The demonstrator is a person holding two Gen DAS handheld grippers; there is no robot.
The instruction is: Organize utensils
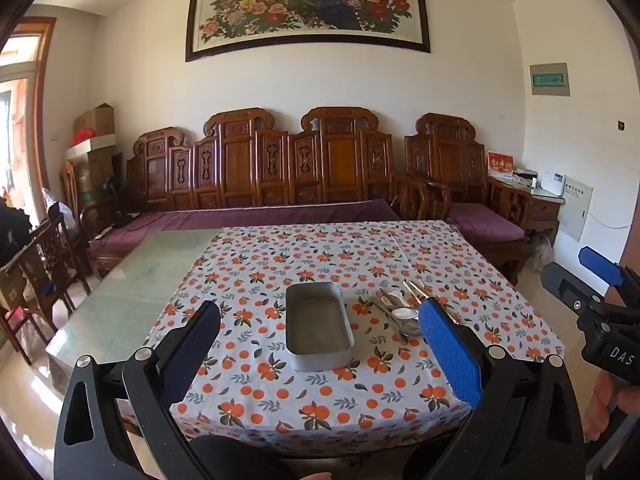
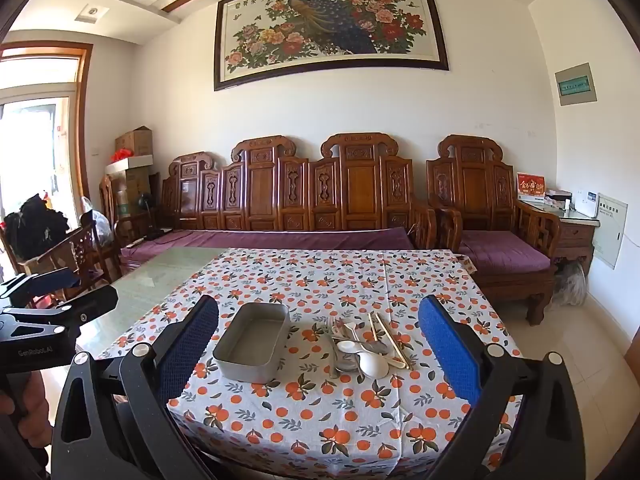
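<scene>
We're hovering pre-grasp, both claws gaping, nothing held.
Next: right gripper point(image 2: 318, 350) w/ left gripper point(image 1: 320, 354) lifting mixed, prob. steel-and-white, utensil pile point(image 2: 362, 346) into empty grey rectangular metal tin point(image 2: 253, 343).

Utensil pile point(image 1: 394, 312) partly behind left gripper point(image 1: 320, 344)

Left gripper point(image 1: 320, 344) hangs tilted a little downward, jaws spread wide, nothing between the pads. Right gripper point(image 2: 320, 340) matches it, jaws wide and empty, also dipped slightly. In the left wrist view the right gripper shows at three o'clock; in the right wrist view the left one sits at nine o'clock.
</scene>
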